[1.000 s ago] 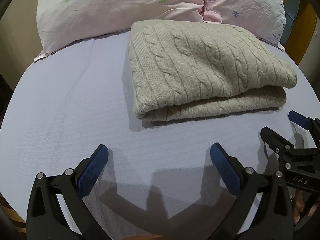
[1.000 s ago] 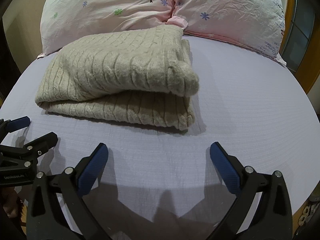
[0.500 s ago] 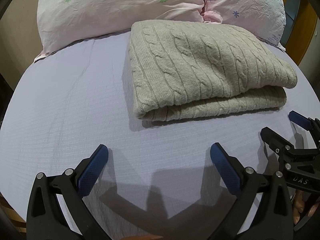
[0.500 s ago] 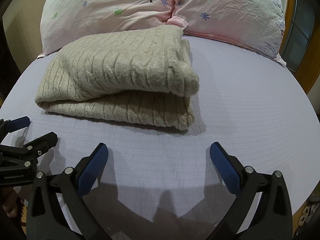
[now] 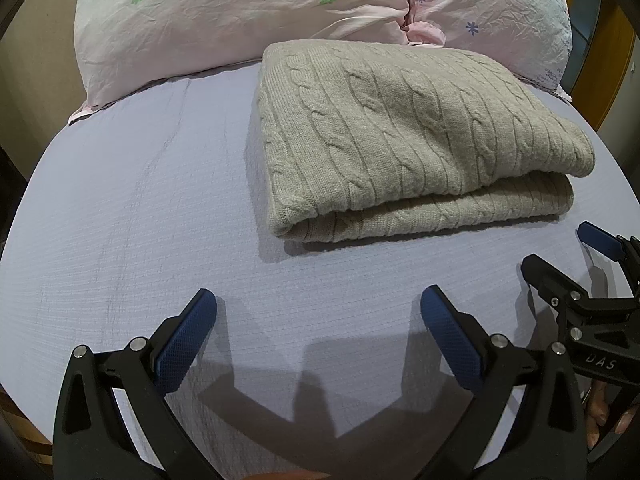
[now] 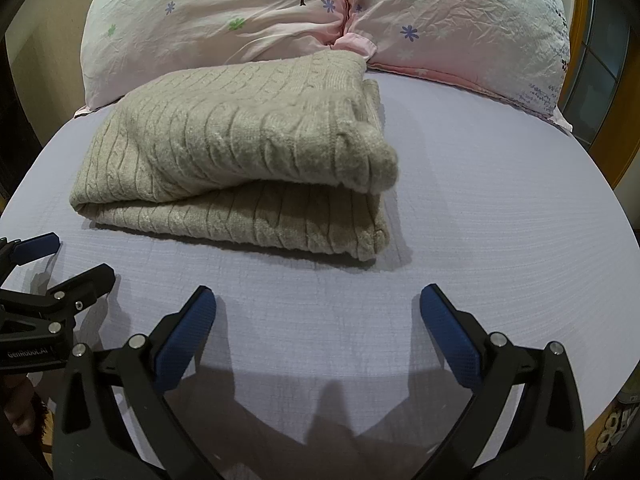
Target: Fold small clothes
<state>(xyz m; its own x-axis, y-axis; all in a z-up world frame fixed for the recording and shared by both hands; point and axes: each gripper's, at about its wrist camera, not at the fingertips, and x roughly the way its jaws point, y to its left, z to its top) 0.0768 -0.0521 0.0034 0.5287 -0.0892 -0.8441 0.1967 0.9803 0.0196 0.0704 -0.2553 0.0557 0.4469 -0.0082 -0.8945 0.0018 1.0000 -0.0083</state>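
Nothing has shifted over the last second: the sweater [image 5: 416,136] lies folded near the bed's [image 5: 120,200] head edge, both grippers [image 5: 318,320] [image 6: 318,320] held spread, empty; folding is judged complete.

Low side-by-side views, shared sweater [image 5: 404,136]

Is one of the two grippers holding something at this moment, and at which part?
Nothing is held. The left gripper and right gripper are both open over the lilac bedsheet, apart from the folded beige cable-knit sweater.
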